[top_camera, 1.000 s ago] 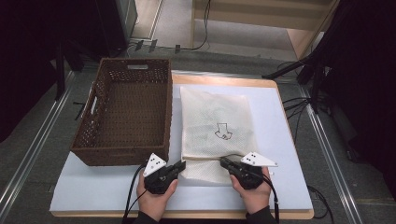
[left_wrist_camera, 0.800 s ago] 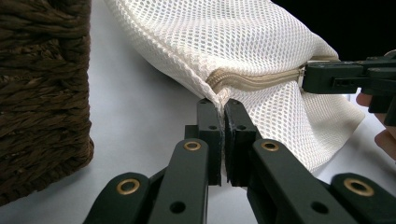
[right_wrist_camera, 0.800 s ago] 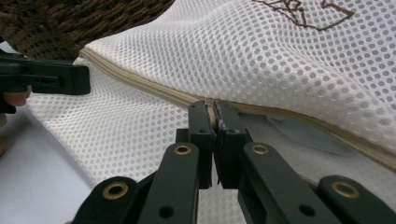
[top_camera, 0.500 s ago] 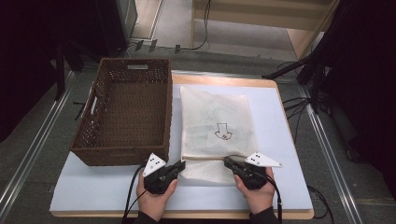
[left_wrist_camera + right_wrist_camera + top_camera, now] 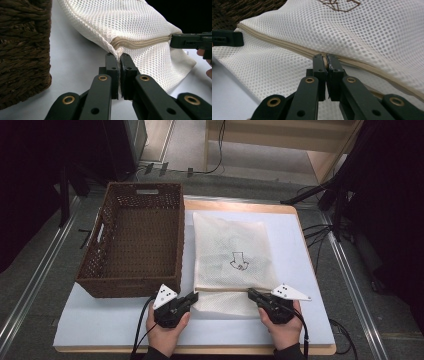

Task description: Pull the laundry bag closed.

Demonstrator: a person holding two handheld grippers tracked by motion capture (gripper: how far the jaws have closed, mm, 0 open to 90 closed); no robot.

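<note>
White tabletop sheet (image 5: pixel 300 270) on a wooden board, grey floor and dark surroundings beyond.

Cream mesh laundry bag with a beige zip (image 5: pixel 230 255) lies flat on the sheet, reaching away from both grippers toward the far edge. Small brown line drawing (image 5: pixel 239 261) printed near its middle. Near end of the bag is folded along the zip seam (image 5: pixel 142 43), and that seam runs between the two grippers.

Left gripper (image 5: pixel 192 297): jaws closed tight on the left end of the zip seam; in the left gripper view the mesh corner is pinched between the black pads (image 5: pixel 112 75), no gap visible. Held in the person's left hand (image 5: pixel 165 332).

Right gripper (image 5: pixel 251 293): jaws likewise closed, clamped on the zip seam at the right end; in the right gripper view a bit of beige zip shows between the pad tips (image 5: pixel 319 67). Held in the person's right hand (image 5: pixel 282 330).

Each gripper's view shows the other gripper's black tip farther along the seam, also on the zip.

Dark brown woven rectangular basket (image 5: pixel 107 240) stands just left of the left gripper and beyond it, beside the bag's left edge; its wall fills the left of the left gripper view. Whether basket and bag touch, cannot tell
</note>
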